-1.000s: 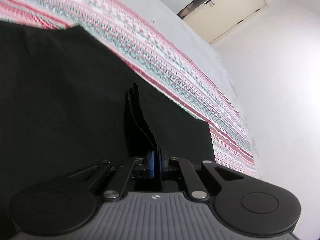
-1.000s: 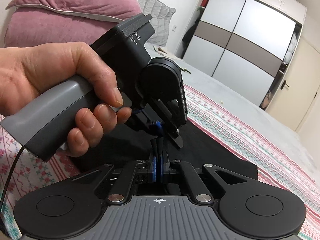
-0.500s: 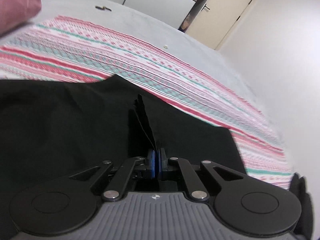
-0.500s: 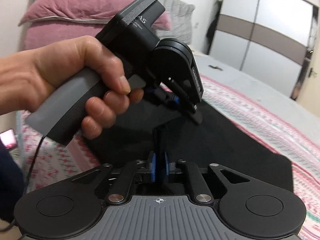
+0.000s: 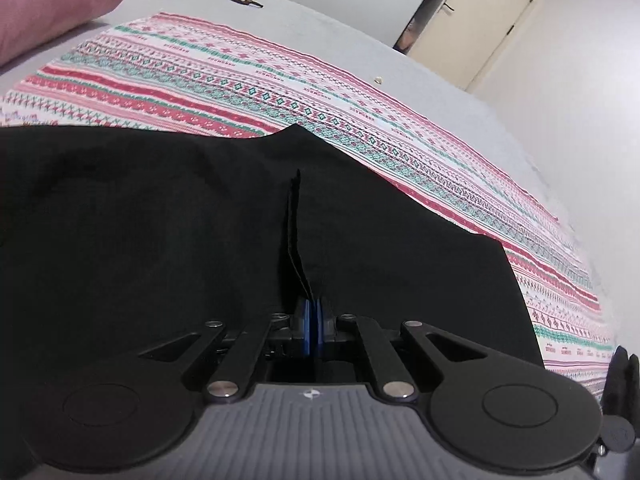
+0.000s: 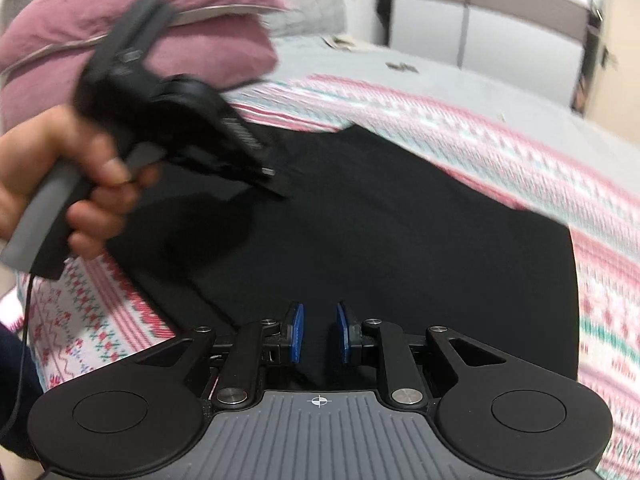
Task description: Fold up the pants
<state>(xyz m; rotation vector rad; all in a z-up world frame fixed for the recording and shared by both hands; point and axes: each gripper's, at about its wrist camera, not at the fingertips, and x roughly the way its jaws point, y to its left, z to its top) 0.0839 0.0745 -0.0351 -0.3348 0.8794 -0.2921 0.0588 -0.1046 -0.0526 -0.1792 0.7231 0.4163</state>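
Black pants point(image 5: 160, 220) lie spread on a patterned blanket. My left gripper point(image 5: 311, 312) is shut on a pinched ridge of the pants fabric point(image 5: 294, 220) that stands up between its blue pads. In the right wrist view the same left gripper point(image 6: 276, 184) is blurred, held by a hand point(image 6: 60, 168), its tips down on the pants point(image 6: 400, 220) at upper left. My right gripper point(image 6: 319, 320) hovers over the near part of the pants, with its blue pads point(image 6: 297, 332) apart and nothing clamped between them.
The red, white and green blanket point(image 5: 320, 92) covers a grey bed. A pink pillow point(image 6: 140, 20) lies at the head. A wardrobe point(image 6: 500, 32) and a cream door point(image 5: 480, 20) stand beyond the bed, and a white wall runs along the right.
My right gripper has let go of the black fabric and its pads now stand apart. The left gripper, still pinching the pants, has shifted away to the upper left in the right wrist view.
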